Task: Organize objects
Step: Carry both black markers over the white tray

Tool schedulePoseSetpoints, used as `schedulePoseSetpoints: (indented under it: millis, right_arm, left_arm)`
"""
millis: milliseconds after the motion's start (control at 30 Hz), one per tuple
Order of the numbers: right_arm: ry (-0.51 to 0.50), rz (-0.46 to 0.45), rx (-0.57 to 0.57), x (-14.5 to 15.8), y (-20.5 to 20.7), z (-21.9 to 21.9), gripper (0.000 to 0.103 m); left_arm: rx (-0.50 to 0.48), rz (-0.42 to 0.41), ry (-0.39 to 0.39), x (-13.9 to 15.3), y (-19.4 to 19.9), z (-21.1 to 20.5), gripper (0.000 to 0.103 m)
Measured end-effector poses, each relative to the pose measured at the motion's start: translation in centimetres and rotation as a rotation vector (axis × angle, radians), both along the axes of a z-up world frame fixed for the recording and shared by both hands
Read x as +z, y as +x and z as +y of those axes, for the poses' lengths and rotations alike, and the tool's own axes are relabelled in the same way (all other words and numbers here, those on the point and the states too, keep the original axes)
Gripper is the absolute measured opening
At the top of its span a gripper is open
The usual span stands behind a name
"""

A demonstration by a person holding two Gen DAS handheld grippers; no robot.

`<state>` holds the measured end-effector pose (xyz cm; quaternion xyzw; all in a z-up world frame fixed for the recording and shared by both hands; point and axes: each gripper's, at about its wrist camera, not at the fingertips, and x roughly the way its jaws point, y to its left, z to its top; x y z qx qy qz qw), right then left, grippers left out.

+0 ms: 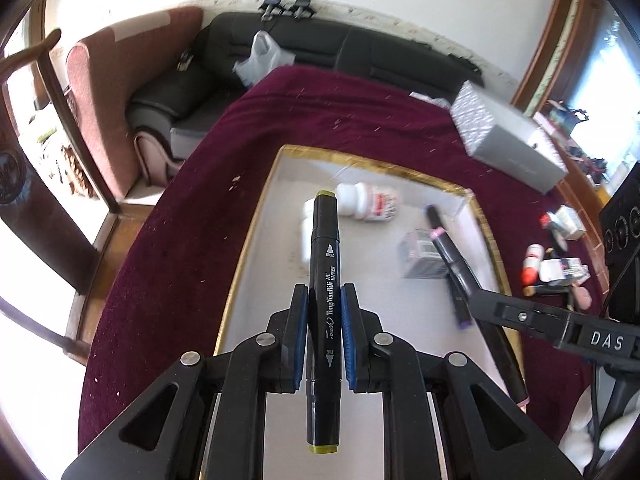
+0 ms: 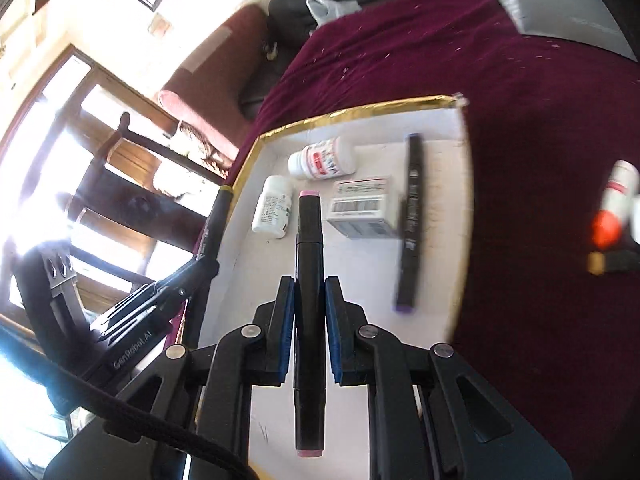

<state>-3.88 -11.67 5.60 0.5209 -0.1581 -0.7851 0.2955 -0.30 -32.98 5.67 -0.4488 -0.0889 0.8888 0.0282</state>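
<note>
My left gripper (image 1: 324, 300) is shut on a black art marker with olive-yellow ends (image 1: 325, 248), held above the near part of a white tray with a gold rim (image 1: 256, 216). My right gripper (image 2: 310, 292) is shut on a black marker with pink ends (image 2: 309, 240), also over the tray (image 2: 360, 114). Inside the tray lie two white bottles (image 2: 324, 159) (image 2: 273, 212), a small white box (image 2: 364, 208) and a purple-ended marker (image 2: 410, 220). The left gripper (image 2: 200, 260) appears at the tray's left edge in the right wrist view. The right gripper (image 1: 476, 296) reaches in from the right in the left wrist view.
The tray sits on a maroon cloth (image 1: 180, 240). A grey box (image 1: 508, 140) stands at the far right. Several loose items, among them a white tube with an orange cap (image 2: 612, 208), lie right of the tray. A black sofa (image 1: 280, 52) is beyond the table.
</note>
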Motion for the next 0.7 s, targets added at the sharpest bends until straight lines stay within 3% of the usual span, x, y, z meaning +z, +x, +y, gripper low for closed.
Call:
schedulePoseSetpoints:
  millis: [300, 567, 700]
  right_arm:
    - [0.096, -0.01, 0.016, -1.5, -3.7, -5.1, 0.013]
    - [0.122, -0.029, 0.01, -2.8, -5.4, -6.0, 0.013]
    - [0.12, -0.038, 0.007, -3.4, -5.6, -6.0, 0.013]
  left_arm:
    - [0.02, -0.104, -0.04, -2.6, -3.4, -0.5, 0.013]
    - [0.046, -0.111, 0.013, -3.5, -4.3, -1.6, 0.013]
    - [0.054, -0.092, 0.076, -3.2, -4.1, -2.4, 0.015]
